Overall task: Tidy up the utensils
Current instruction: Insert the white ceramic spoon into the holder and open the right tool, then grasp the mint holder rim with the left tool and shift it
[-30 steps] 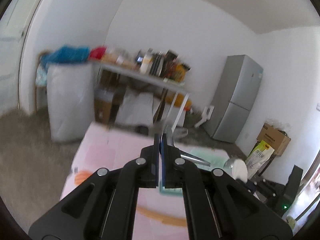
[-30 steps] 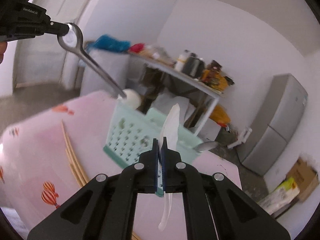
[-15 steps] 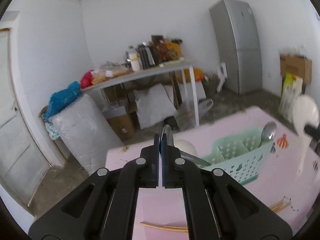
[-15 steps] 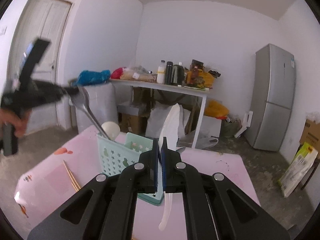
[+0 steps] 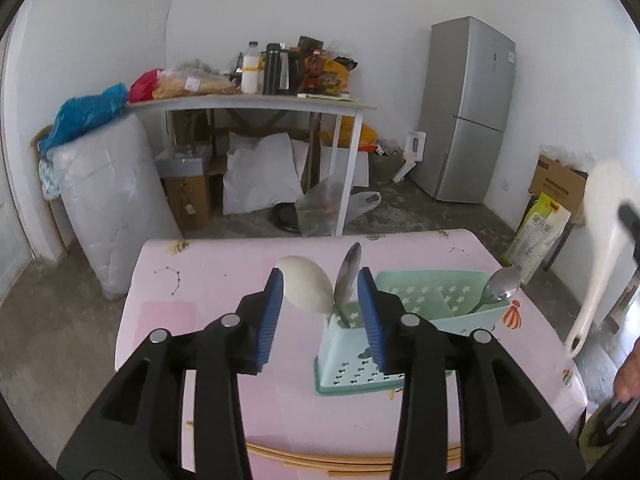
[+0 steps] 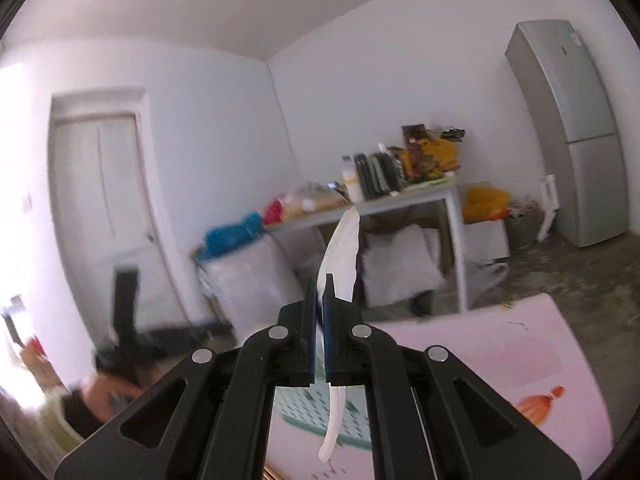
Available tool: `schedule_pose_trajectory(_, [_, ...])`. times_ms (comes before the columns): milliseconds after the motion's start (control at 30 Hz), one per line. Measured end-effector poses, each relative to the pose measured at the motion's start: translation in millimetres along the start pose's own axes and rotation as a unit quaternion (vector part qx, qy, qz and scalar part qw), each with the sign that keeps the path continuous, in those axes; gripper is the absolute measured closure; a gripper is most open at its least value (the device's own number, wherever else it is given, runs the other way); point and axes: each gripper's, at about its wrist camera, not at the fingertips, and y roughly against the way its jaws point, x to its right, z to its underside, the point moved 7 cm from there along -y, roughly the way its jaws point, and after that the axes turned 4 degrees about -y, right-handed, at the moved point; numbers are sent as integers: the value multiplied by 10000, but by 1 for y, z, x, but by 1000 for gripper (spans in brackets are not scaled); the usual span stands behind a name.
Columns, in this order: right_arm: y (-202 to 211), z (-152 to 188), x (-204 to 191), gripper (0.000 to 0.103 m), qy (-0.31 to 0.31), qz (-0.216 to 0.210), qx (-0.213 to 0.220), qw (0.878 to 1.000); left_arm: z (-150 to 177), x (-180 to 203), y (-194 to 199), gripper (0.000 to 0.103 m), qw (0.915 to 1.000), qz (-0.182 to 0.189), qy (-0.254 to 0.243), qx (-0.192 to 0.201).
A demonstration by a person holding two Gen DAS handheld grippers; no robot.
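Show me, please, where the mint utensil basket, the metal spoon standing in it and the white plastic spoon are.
mint utensil basket [image 5: 424, 280]: left wrist view, far rim.
metal spoon [image 5: 348, 270]: left wrist view, bowl.
white plastic spoon [image 6: 340, 252]: right wrist view, bowl above the jaws.

Yellow-green bag [image 5: 538, 232] carries print (too blurred to read); nothing else legible.

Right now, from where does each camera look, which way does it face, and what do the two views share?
Left wrist: sits on the left hand-held gripper, looks down at the green basket on the pink table; open fingers show.
Right wrist: sits on the right hand-held gripper, faces level toward the door; fingers shut on the white spoon.
Shared: fridge, cluttered shelf table, basket.
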Motion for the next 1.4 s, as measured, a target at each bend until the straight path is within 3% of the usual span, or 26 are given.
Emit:
schedule_pose_trajectory(233, [-38, -24, 7, 100, -303, -325, 279, 9986, 10, -3, -14, 61, 9997, 112, 190, -123])
schedule_pose_trajectory(533, [-104, -2, 28, 100, -149, -53, 116, 9998, 21, -5, -26, 57, 9991, 209, 289, -227])
schedule_pose_trajectory(633, [-122, 16, 35, 100, -66, 13, -75, 9999, 27, -7, -31, 56, 9987, 256, 312, -317])
schedule_pose_trajectory(767, [-136, 47, 47, 99, -177, -92, -640, 9978, 37, -5, -36, 48, 9974, 488, 343, -415])
schedule_pose_trajectory(867, [-127, 56, 53, 87, -363, -214, -852, 9955, 45, -1, -43, 41, 9942, 845, 387, -538])
schedule_pose_trajectory(933, [-114, 55, 57, 52, -477, -209, -854, 9950, 50, 2, -49, 36, 9913, 1098, 399, -606])
schedule_pose_trajectory(1067, [-78, 44, 67, 48, -802, -316, -556, 9947, 56, 8, -61, 23, 9878, 1373, 211, -698])
schedule_pose_trajectory(1167, [-61, 45, 86, 46, -1357, -315, -476, 9891, 61, 17, -75, 20, 9856, 1478, -199, -796])
schedule_pose_trajectory(1300, [-72, 78, 107, 45, -2213, -518, -857, 9701, 71, 28, -94, 20, 9821, 1519, -340, -1065])
schedule_pose_trajectory(1400, [-90, 102, 106, 45, -2441, -702, -1245, 9592, 75, 37, -99, 20, 9795, 1644, -225, -1142])
